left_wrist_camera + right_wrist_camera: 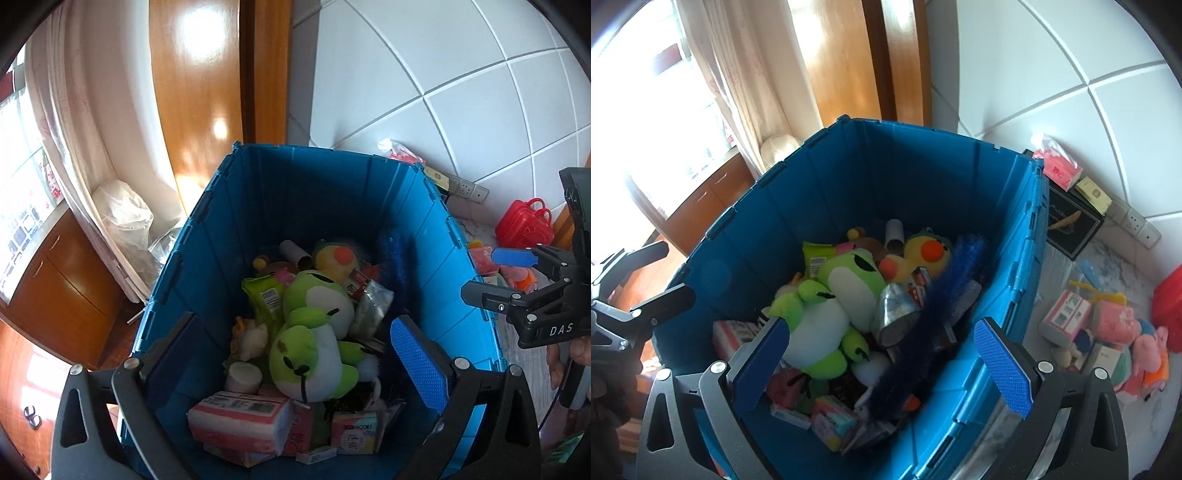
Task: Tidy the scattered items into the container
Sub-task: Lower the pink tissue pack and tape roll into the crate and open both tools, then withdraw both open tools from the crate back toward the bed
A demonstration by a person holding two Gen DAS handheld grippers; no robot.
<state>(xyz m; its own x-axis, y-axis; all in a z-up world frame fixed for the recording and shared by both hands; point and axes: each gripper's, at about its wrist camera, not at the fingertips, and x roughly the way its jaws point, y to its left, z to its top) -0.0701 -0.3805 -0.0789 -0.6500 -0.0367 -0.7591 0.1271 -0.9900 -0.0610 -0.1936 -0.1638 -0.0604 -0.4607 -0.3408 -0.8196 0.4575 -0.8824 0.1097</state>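
Observation:
A tall blue crate [258,206] [849,177] holds green frog plush toys [314,347] [827,310], a yellow duck plush [336,258] [927,254], tissue packs [240,421], snack bags and a dark blue fuzzy duster [938,306]. My left gripper [295,369] is open and empty over the crate. My right gripper [882,369] is open and empty over the crate's right side; it also shows in the left wrist view [517,273]. Scattered items lie right of the crate: tissue packs [1067,314], a pink pig plush [1148,354], a red case [524,225].
A black box [1071,225], a pink tissue pack [1060,170] and a power strip [1134,221] sit against the white tiled wall. A wooden door [199,92], a curtain [85,110] and a plastic bag [125,218] stand left of the crate.

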